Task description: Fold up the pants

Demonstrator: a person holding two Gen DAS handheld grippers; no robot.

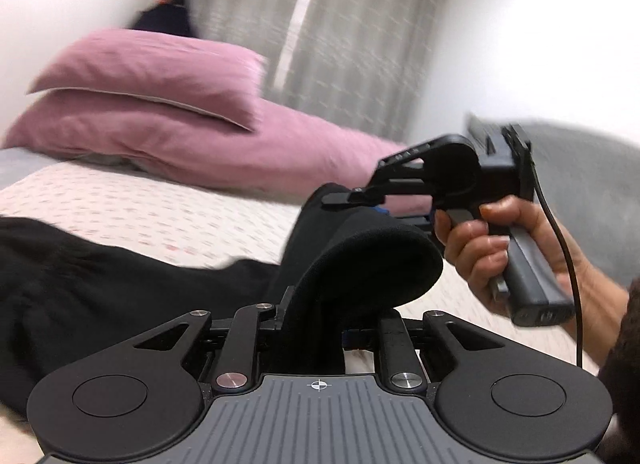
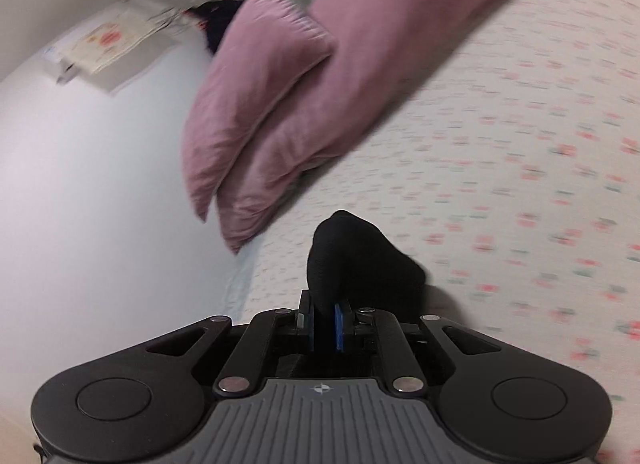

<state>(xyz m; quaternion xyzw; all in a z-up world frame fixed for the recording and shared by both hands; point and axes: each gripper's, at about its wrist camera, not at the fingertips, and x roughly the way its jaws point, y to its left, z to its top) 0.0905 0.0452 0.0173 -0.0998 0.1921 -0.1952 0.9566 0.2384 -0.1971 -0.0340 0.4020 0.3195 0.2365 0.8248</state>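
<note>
Patterned bedsheet [image 1: 140, 203], near pink pillows [image 1: 160, 75]: black pants [image 1: 100, 284], soft and limp. Left gripper [image 1: 316, 328] and right gripper [image 2: 326, 320] each clamp edge fabric; hold edges.

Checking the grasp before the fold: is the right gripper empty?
No: the right gripper is shut on a bunched fold of the black pants, held between its blue pads.

Bed [image 1: 160, 207] in a pink-dotted sheet, with black pants [image 1: 100, 284] and two pink pillows [image 1: 168, 103].
</note>
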